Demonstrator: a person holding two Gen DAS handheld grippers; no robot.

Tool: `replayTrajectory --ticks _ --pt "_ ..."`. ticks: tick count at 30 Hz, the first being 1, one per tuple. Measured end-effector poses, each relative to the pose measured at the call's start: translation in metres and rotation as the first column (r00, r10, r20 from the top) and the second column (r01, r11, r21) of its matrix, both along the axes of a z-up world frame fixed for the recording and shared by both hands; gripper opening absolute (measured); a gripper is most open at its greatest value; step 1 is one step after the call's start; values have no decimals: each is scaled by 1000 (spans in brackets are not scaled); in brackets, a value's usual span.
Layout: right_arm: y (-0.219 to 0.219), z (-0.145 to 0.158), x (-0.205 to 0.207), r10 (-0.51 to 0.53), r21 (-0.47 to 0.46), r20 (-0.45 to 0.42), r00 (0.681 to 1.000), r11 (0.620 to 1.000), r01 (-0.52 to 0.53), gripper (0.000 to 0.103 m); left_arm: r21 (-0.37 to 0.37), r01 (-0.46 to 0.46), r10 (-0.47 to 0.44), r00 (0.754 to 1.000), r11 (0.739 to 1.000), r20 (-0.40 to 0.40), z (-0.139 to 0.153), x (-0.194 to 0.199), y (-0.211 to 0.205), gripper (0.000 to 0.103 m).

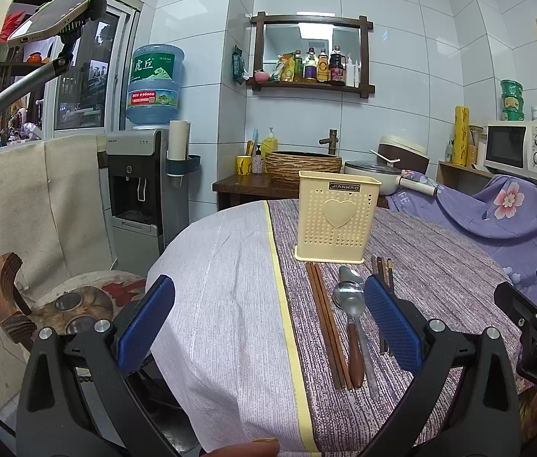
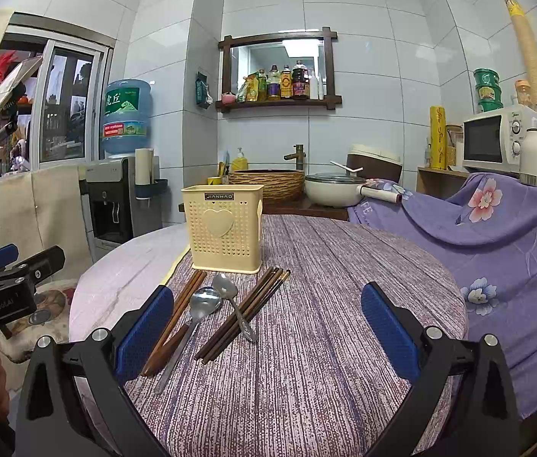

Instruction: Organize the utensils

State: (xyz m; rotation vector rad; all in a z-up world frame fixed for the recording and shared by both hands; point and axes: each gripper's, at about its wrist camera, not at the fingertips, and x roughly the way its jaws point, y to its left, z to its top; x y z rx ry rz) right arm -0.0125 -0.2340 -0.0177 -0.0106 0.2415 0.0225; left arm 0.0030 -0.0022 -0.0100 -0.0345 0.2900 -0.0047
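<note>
A home kitchen: tiled walls, a basin with a tap, a microwave, a water dispenser, a rice cooker and a shelf of sauce bottles.

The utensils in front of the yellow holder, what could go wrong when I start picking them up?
1. The all-metal spoon lies across the dark chopsticks, so lifting either could drag or scatter the other.
2. The wooden-handled spoon sits tight beside the lighter chopsticks; the open right gripper might pinch both.
3. The holder looks light and tall; a bump from the left gripper could tip it.
</note>
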Motion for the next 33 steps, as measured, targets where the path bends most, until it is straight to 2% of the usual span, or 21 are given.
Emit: replayTrajectory --ticks 33 --pt "1 -2 1 2 0 -4 1000 1000 -2 97 -12 4 -5 1000 1000 -13 -8 2 0 98"
